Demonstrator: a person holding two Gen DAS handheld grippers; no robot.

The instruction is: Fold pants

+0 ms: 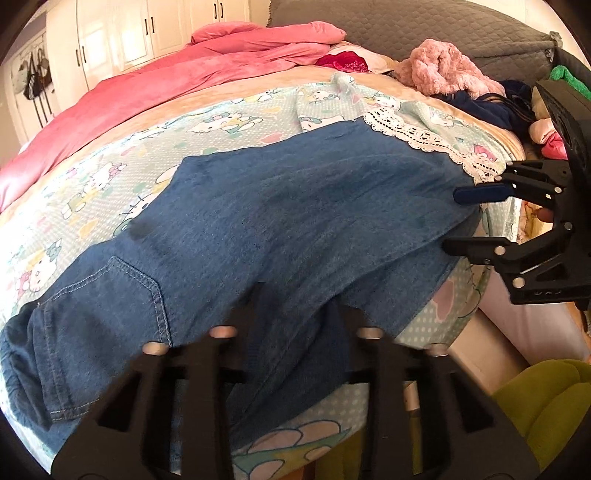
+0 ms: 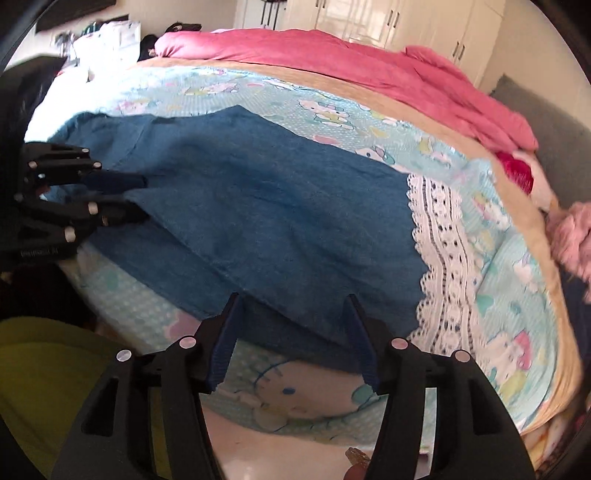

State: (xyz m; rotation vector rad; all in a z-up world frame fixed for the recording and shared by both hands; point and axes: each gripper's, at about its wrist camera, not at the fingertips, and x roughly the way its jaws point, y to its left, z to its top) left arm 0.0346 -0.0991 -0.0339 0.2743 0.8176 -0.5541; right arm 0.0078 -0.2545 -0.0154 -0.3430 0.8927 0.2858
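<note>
The blue denim pants (image 1: 280, 221) lie spread across the bed (image 2: 509, 295), on a light blue cartoon-print sheet (image 1: 110, 162) that has a white lace edge (image 2: 439, 266). One leg end reaches to this lace edge, and the part with the stitched back pocket (image 1: 110, 295) lies at the other end, near the left gripper (image 1: 295, 317).

In the left wrist view, the fingers of the left gripper are closed together and pressed on the denim at the near edge of the pants; the fabric covers their tips, so the grip itself is partly hidden. The right wrist view shows the same gripper (image 2: 142, 199) from the side, with its two fingers shut on the edge of the cloth.

The right gripper (image 2: 293, 306) has its fingers (image 2: 223, 347) standing apart. The near hem of the pants lies just behind the fingertips, and between the fingers I see the sheet, not the denim. The pads do not press on anything. In the left wrist view this gripper (image 1: 450, 218) is beside the far end of the pants, with open fingers pointing at the fabric.

Behind the pants a pink quilt (image 1: 166, 74) lies along the far side of the bed, and a fluffy pink garment (image 1: 443, 66) lies near a grey headboard (image 1: 424, 26). White wardrobes (image 2: 406, 22) stand behind the bed.
</note>
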